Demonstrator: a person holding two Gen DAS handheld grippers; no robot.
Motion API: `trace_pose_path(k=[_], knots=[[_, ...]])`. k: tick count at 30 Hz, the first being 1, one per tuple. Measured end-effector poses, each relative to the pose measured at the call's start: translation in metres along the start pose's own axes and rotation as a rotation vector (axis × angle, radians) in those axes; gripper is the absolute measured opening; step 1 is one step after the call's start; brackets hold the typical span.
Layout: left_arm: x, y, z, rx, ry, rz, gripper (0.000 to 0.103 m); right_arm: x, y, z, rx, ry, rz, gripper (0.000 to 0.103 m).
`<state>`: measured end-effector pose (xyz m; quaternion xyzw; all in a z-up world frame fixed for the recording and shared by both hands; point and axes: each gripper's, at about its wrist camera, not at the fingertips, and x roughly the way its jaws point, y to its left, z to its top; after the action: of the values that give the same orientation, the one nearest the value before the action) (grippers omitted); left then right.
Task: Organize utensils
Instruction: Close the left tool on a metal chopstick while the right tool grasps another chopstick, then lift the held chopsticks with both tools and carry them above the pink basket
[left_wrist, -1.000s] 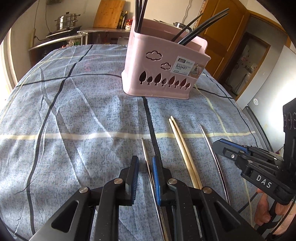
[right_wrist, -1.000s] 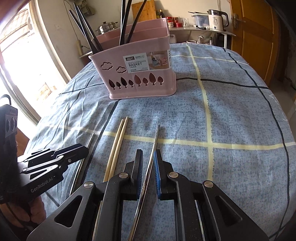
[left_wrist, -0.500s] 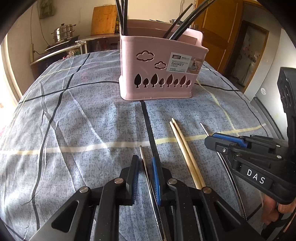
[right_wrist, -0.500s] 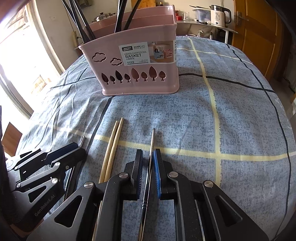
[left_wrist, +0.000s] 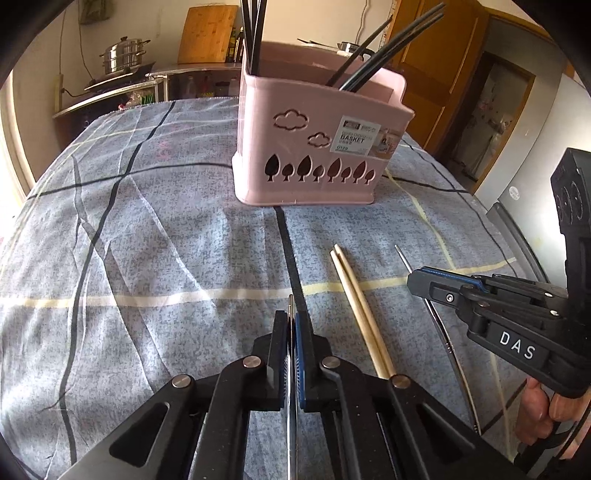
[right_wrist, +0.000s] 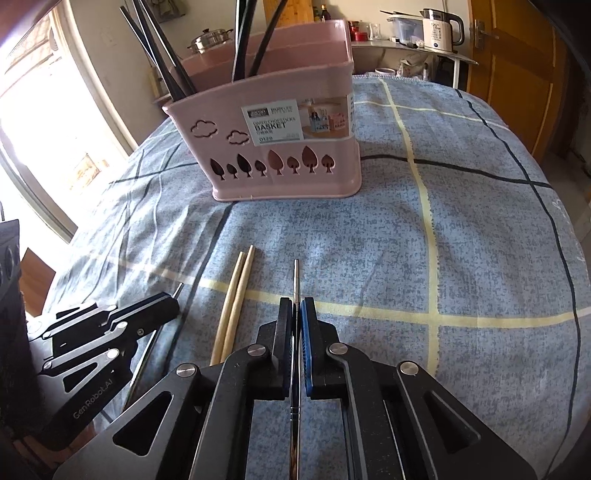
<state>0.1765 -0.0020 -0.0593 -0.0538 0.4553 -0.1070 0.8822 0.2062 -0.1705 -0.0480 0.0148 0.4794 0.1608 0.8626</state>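
The pink basket (left_wrist: 317, 147) stands upright at the far side of the table (left_wrist: 147, 258), black chopsticks already in it. Nearer, both grippers have just been closing. The left gripper (left_wrist: 291, 325) now pinches a steel chopstick (left_wrist: 290, 302), and the right gripper (right_wrist: 295, 314) pinches its mate (right_wrist: 296, 280). Both sticks seem ready to lift toward the basket. A wooden pair (left_wrist: 354, 295) lies loose on the cloth between them. The basket's label (right_wrist: 273, 123) reads "BASKET". The right gripper's body shows "DAS" in the left view; the left's shows "GenRobot.AI" in the right view.
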Motion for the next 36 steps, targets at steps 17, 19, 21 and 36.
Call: trace_pose_path(k=[17,19,21,36], knots=[[-0.078,-0.012,0.042,0.028,-0.148,-0.074,0.003,-0.068,0.005,0.025,-0.007,-0.155,0.037,0.005],[-0.086,-0.011,0.047,0.028,-0.164,-0.079,0.003,-0.075,0.006,0.028,-0.010,-0.171,0.040,0.005],[-0.094,-0.011,0.050,0.033,-0.182,-0.077,0.003,-0.081,0.007,0.030,-0.013,-0.187,0.041,0.005],[-0.136,-0.012,0.062,0.040,-0.251,-0.085,0.003,-0.116,0.013,0.031,-0.024,-0.268,0.053,0.005]])
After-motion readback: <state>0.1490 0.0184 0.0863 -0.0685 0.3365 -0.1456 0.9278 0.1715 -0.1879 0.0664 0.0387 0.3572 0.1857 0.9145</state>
